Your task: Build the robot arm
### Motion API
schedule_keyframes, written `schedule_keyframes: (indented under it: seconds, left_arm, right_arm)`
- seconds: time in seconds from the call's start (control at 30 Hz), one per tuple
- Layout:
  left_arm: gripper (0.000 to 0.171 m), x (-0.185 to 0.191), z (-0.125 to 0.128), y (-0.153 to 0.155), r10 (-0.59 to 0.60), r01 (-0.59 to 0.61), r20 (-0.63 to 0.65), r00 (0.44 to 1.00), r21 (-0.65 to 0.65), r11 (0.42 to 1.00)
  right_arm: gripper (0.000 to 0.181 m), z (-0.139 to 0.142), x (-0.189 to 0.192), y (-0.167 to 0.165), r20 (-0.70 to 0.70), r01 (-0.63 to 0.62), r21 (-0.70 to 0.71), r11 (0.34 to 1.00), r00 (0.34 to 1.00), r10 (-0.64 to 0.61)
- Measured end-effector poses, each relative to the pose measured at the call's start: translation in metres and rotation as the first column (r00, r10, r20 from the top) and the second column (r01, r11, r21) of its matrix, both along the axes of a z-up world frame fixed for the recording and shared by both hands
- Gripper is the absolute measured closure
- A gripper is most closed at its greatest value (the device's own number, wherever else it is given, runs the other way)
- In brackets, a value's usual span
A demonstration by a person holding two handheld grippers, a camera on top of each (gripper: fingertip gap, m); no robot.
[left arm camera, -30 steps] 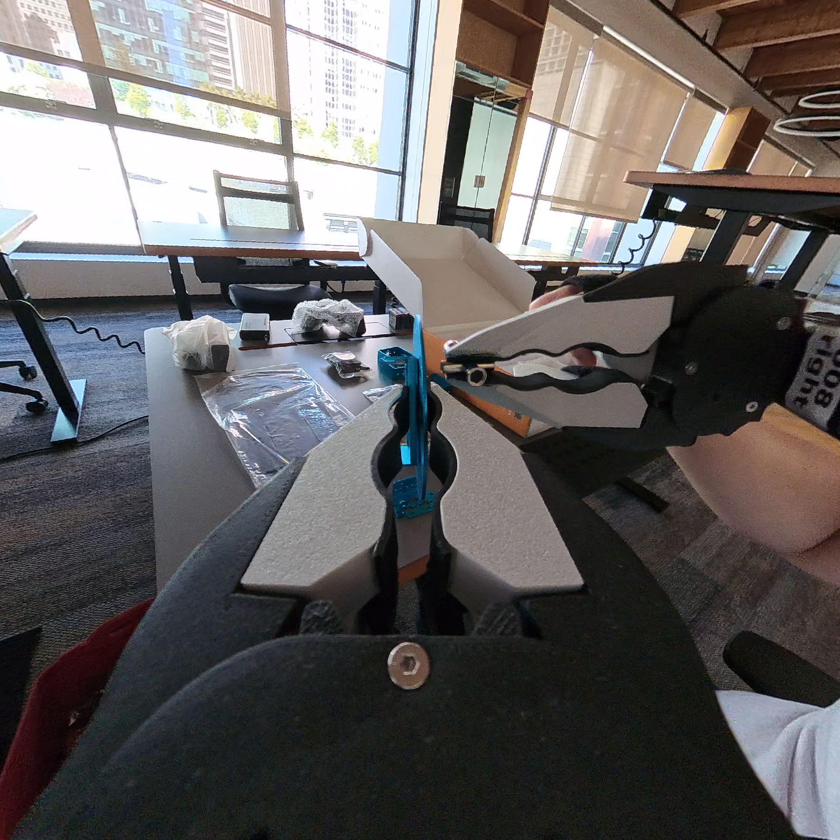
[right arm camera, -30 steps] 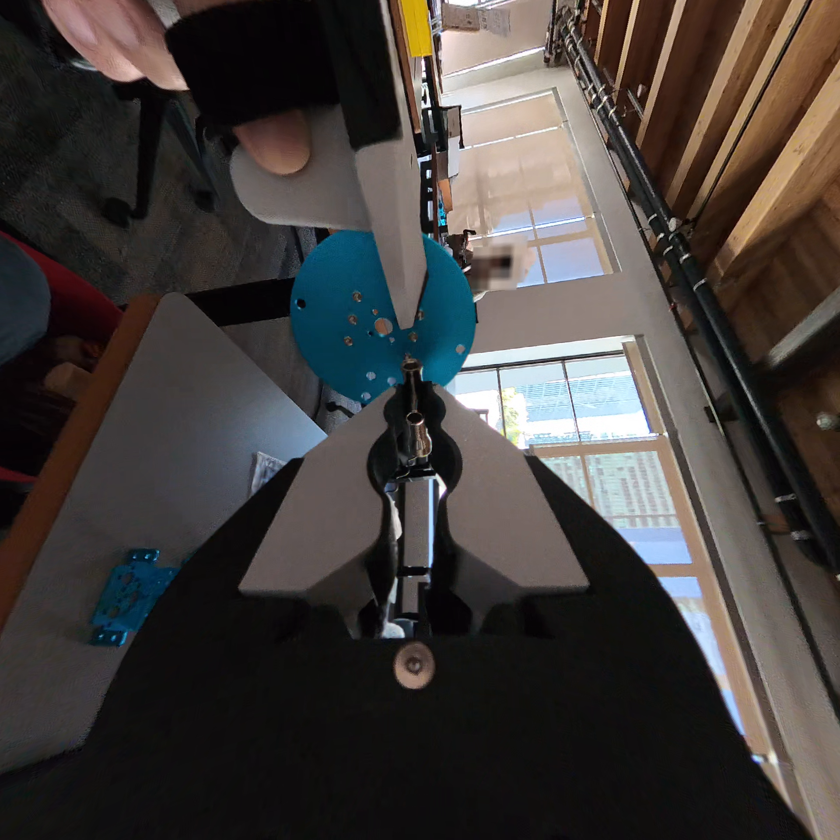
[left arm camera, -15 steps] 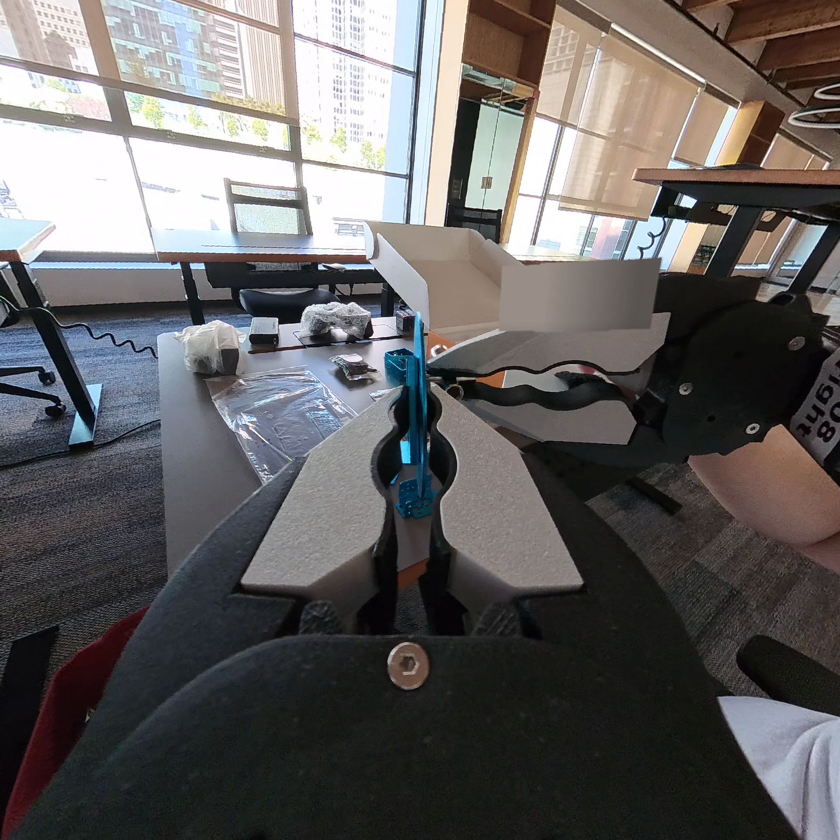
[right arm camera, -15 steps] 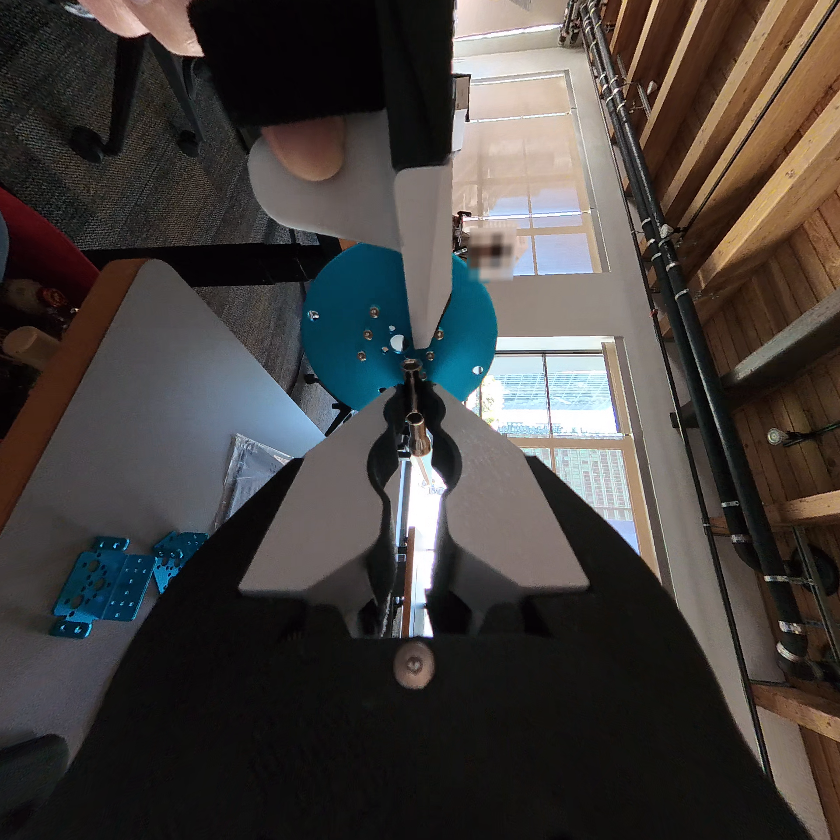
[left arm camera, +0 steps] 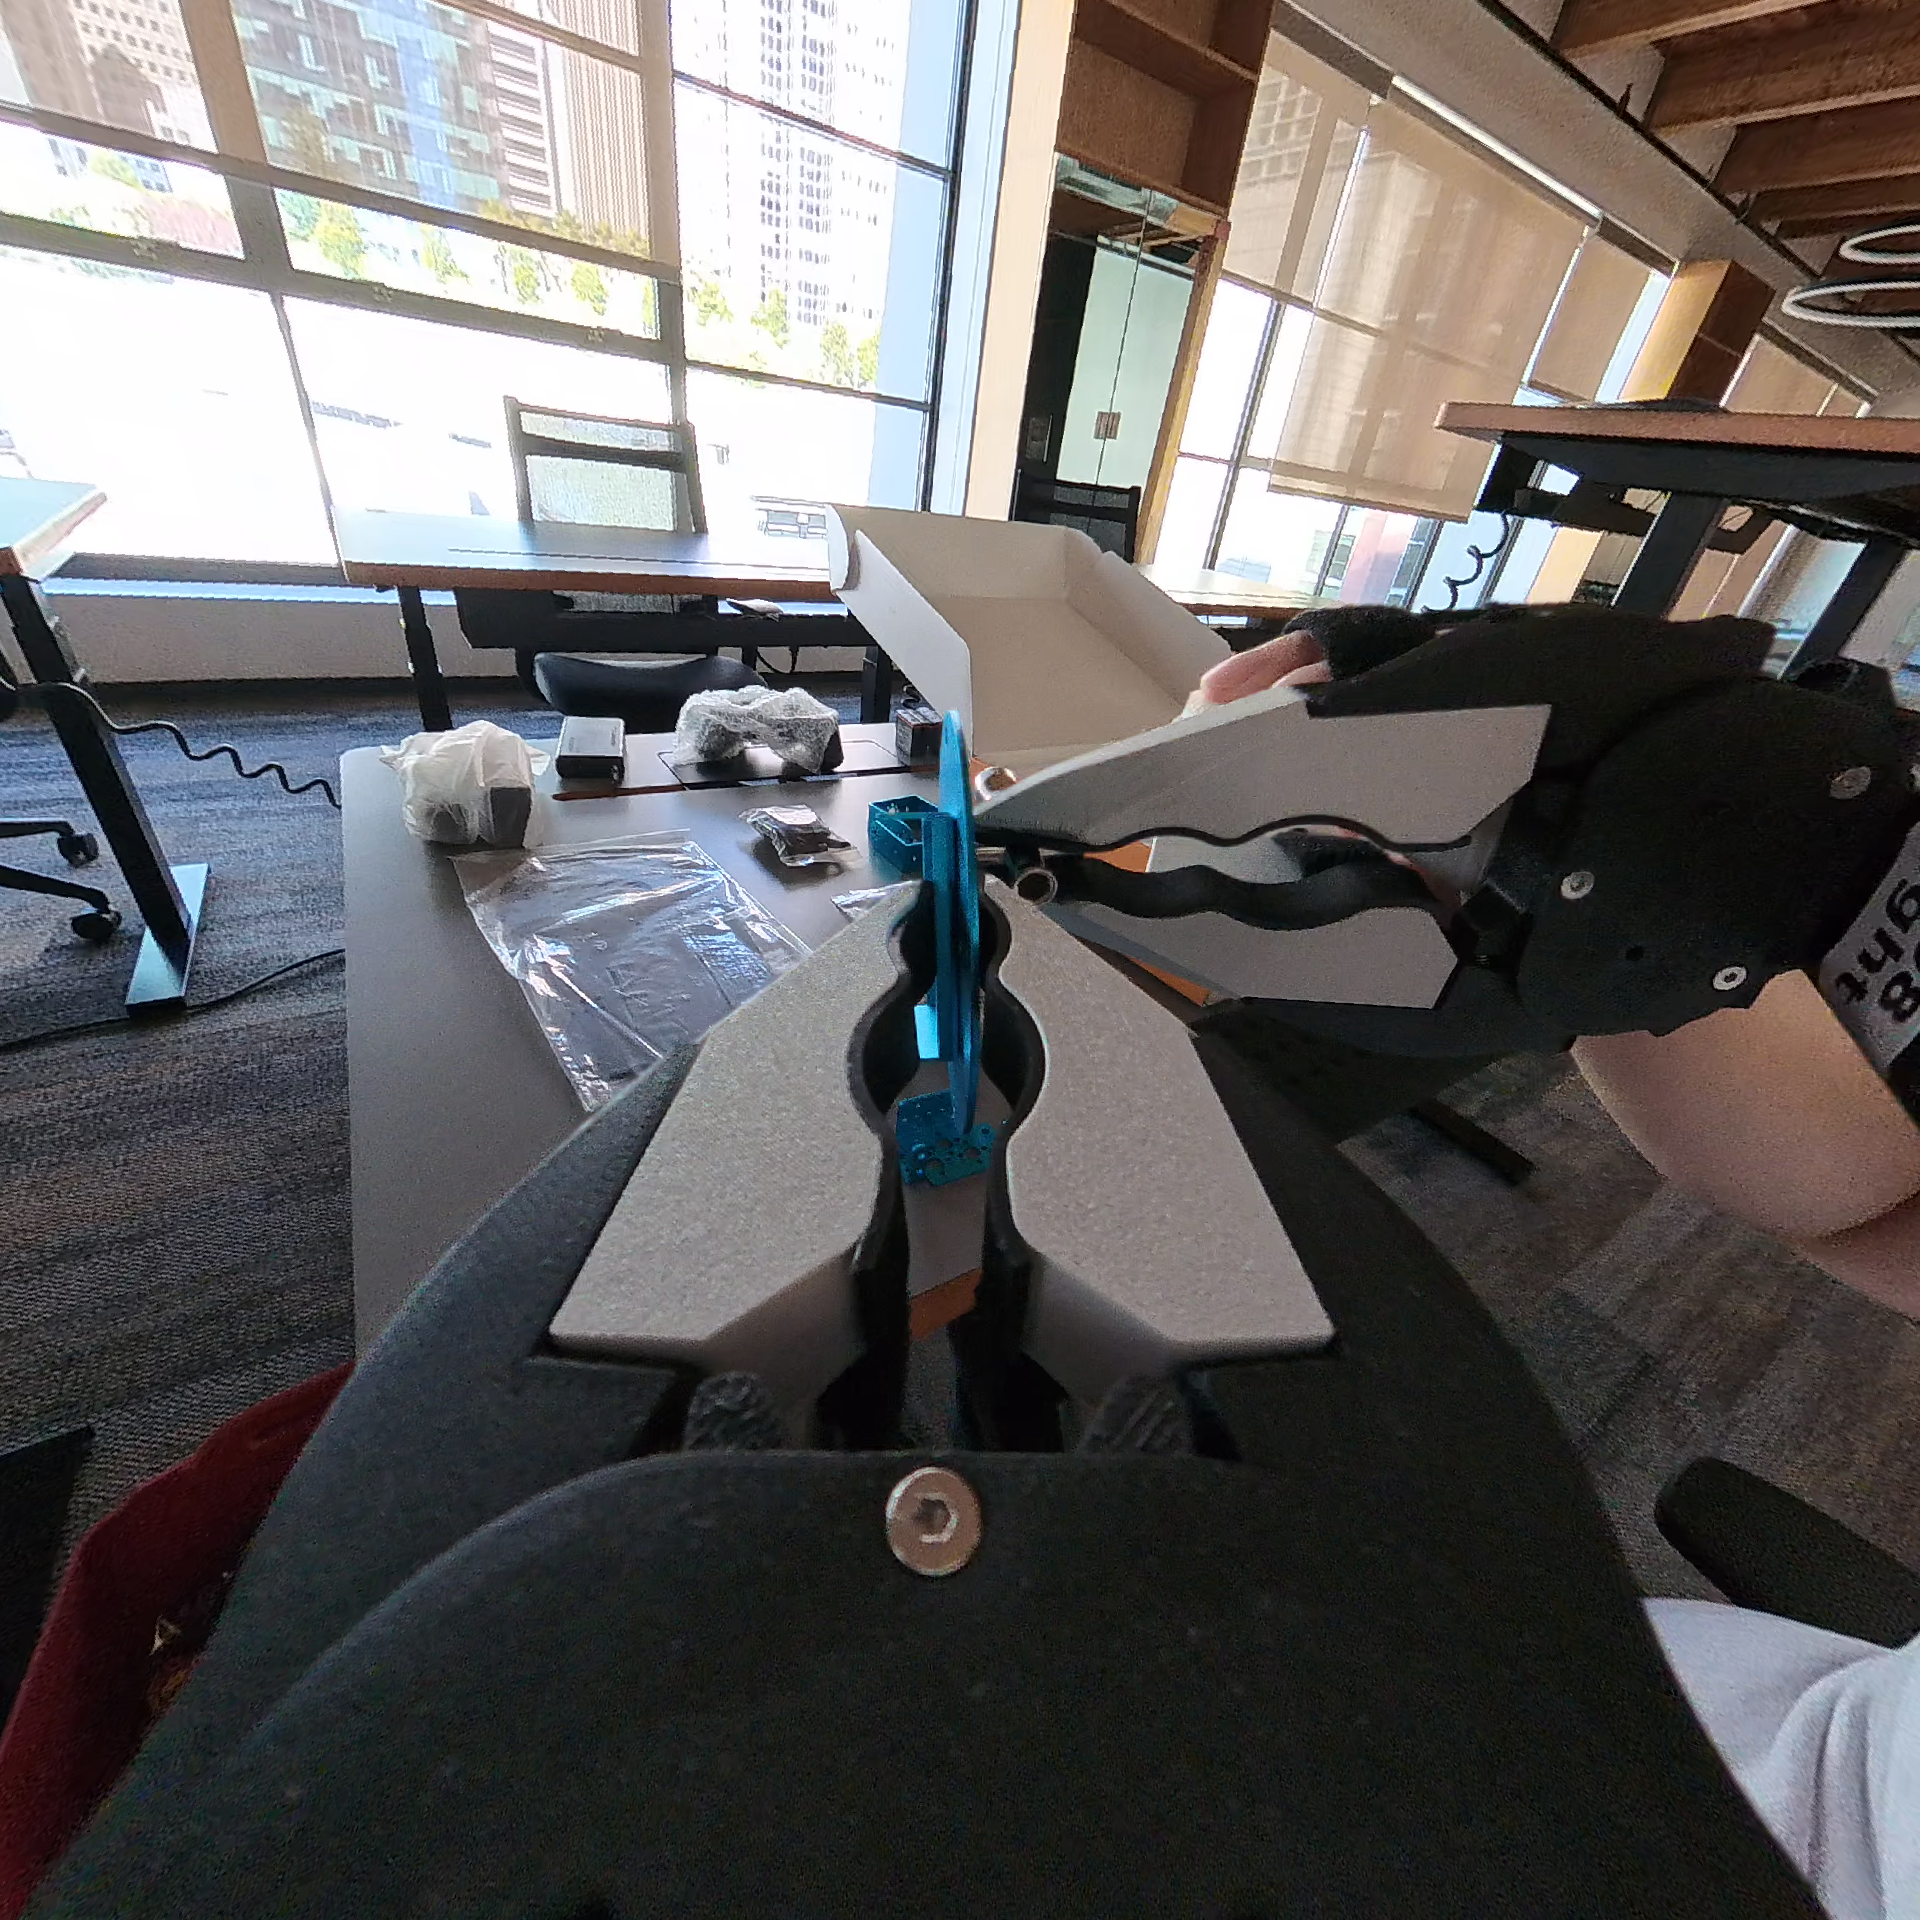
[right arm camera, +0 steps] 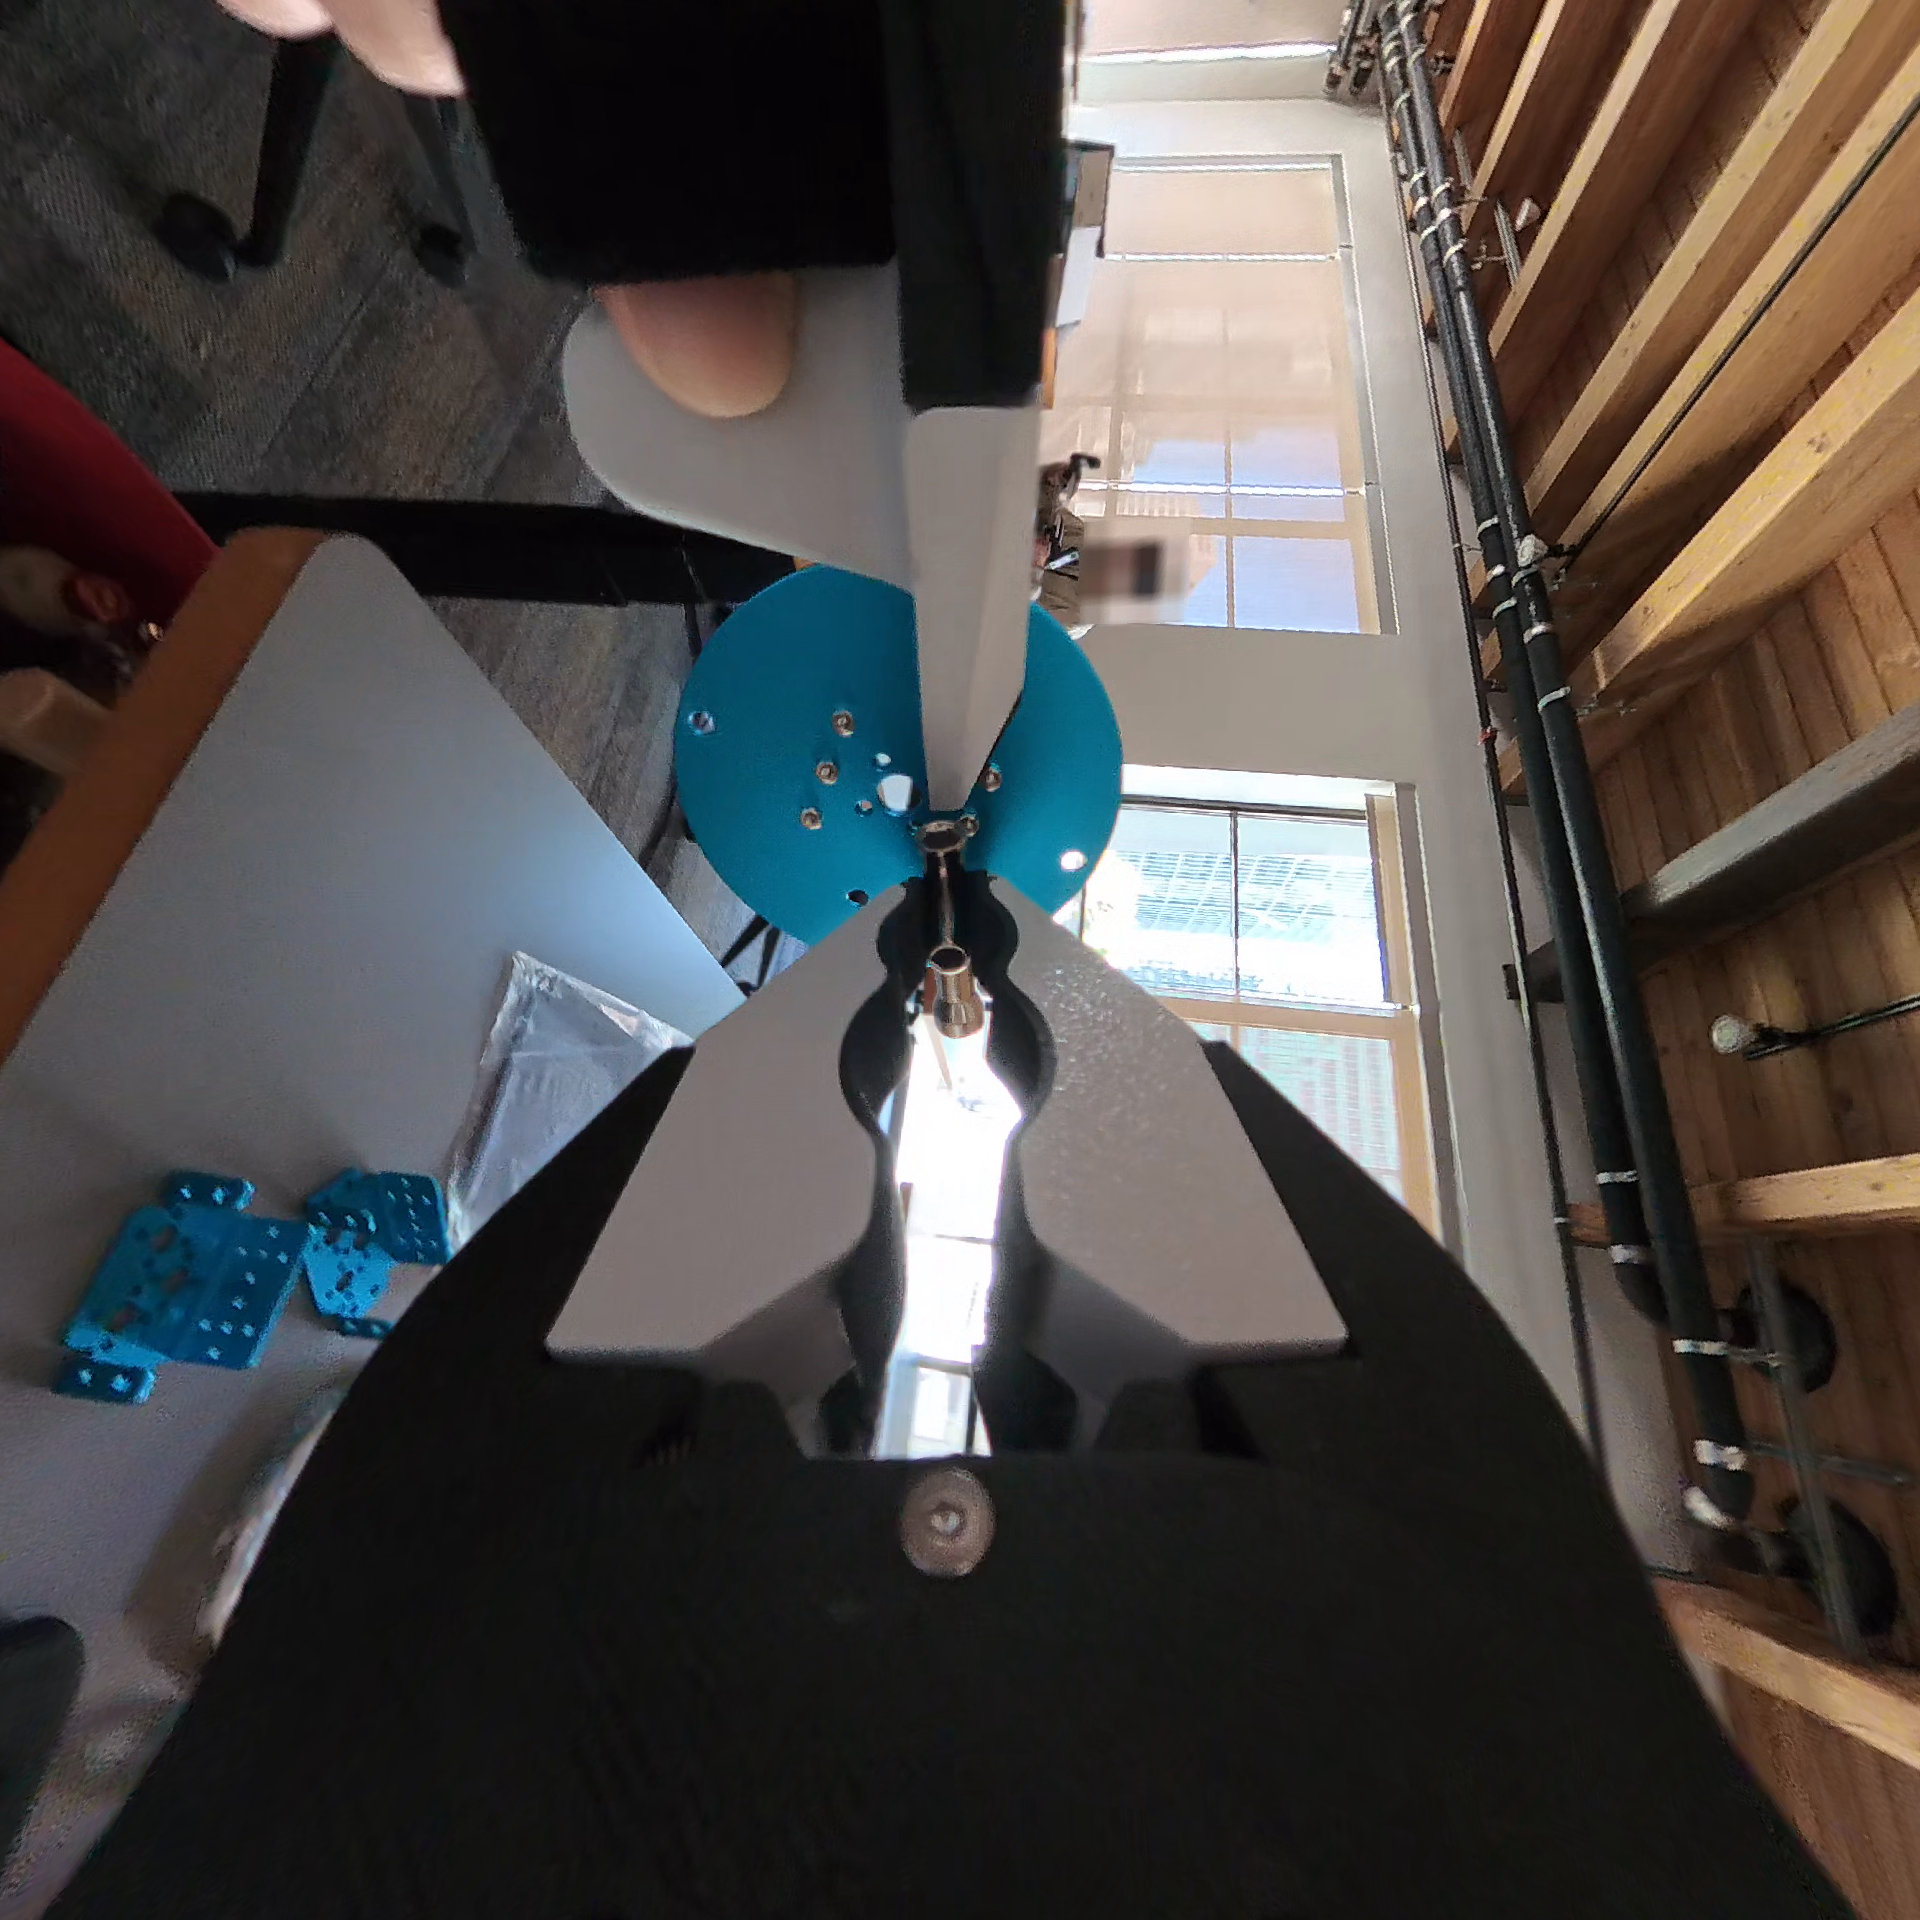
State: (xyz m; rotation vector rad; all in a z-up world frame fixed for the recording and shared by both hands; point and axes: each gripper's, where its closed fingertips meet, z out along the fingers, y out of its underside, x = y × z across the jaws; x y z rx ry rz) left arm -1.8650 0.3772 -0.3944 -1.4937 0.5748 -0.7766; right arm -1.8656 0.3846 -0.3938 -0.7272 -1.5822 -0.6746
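While left tongs clamp holed blue disc edge-on, right tongs pinch small metal tool.

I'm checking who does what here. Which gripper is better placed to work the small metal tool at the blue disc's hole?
Probably the right gripper: it is shut on the small metal tool, whose tip sits at a hole in the blue disc. The left gripper is shut on the disc's edge, holding it upright.

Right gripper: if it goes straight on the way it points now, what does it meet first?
The blue disc. The right gripper is shut on a small metal tool whose tip is already at a hole near the disc's middle, seemingly touching. The left gripper holds that disc edge-on.
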Motion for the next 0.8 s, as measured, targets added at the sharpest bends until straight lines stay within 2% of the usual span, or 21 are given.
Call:
schedule_keyframes:
  seconds: [0.17,0.33,0.47,0.67,0.8]
  left_arm:
    - [0.168,0.005,-0.016,0.003,-0.033,0.027,-0.048,0.998,-0.109,0.994]
    - [0.168,0.006,-0.023,0.008,-0.031,0.027,-0.025,0.999,-0.167,0.986]
    - [0.168,0.009,-0.035,0.008,-0.093,0.085,-0.021,0.995,-0.247,0.965]
    - [0.168,0.007,-0.023,0.009,-0.044,0.041,-0.018,0.999,-0.14,0.989]
    - [0.168,0.005,-0.021,0.011,0.009,-0.014,-0.056,0.998,-0.082,0.997]
  right_arm:
    - [0.174,-0.015,0.003,0.003,0.272,-0.046,0.146,0.988,0.962,0.005]
    - [0.174,-0.023,0.003,0.008,0.298,-0.009,0.183,0.983,0.953,-0.046]
    - [0.174,-0.036,0.007,0.009,0.415,-0.098,0.206,0.974,0.91,0.004]
    - [0.173,-0.026,0.006,0.01,0.187,0.009,0.062,0.998,0.982,-0.021]
    - [0.173,-0.029,0.005,0.013,-0.047,0.049,-0.207,0.977,0.997,-0.06]
